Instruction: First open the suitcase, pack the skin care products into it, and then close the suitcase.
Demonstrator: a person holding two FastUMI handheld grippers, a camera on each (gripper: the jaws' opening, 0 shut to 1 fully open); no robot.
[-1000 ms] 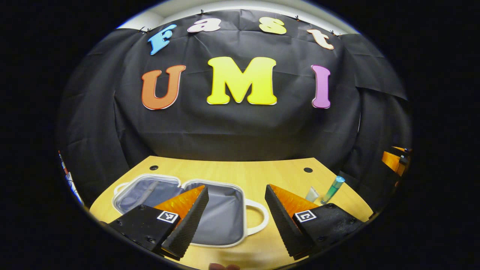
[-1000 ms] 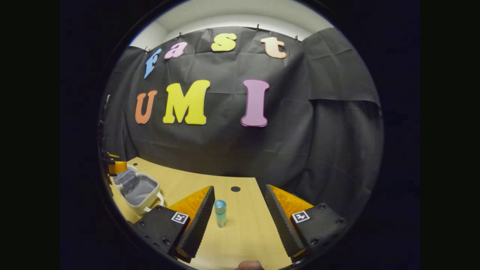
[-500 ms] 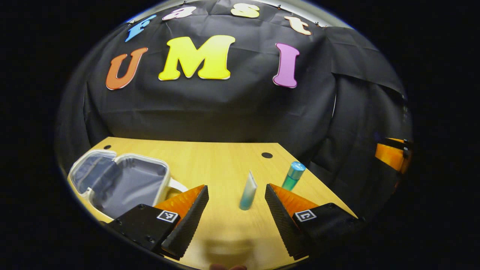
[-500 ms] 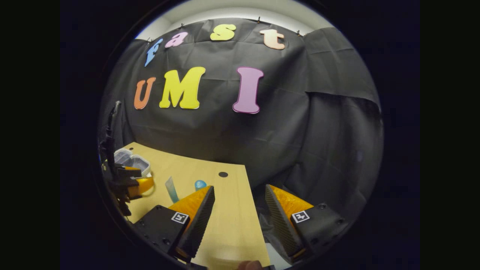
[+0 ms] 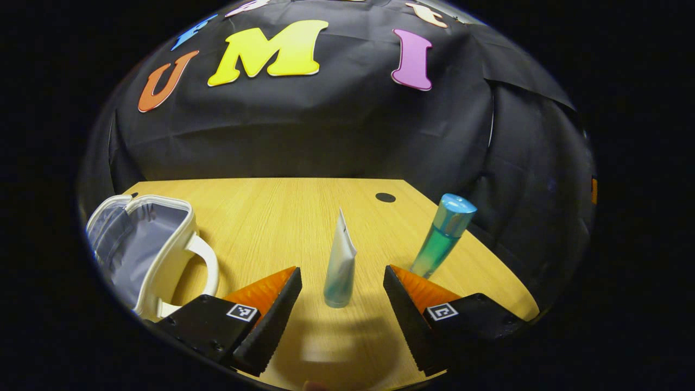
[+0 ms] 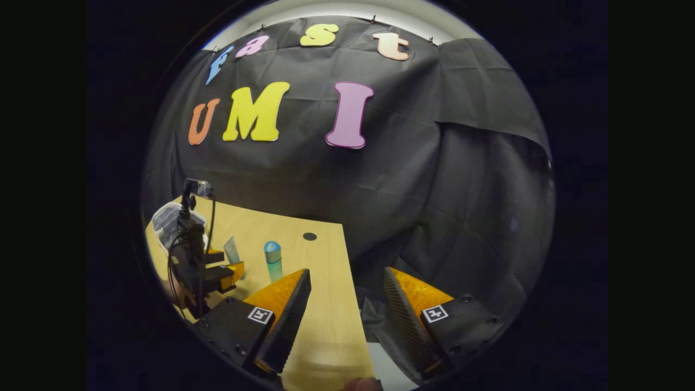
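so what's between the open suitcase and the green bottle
In the left gripper view, the white tube stands on the table between the suitcase and the green bottle, framed by the left gripper's open fingers.

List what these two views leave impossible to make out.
- Suitcase: left gripper view, its far half is cut off at the image edge.
- Tube: right gripper view, the left gripper covers its base.
- Bottle: left gripper view, its foot sits behind a finger.
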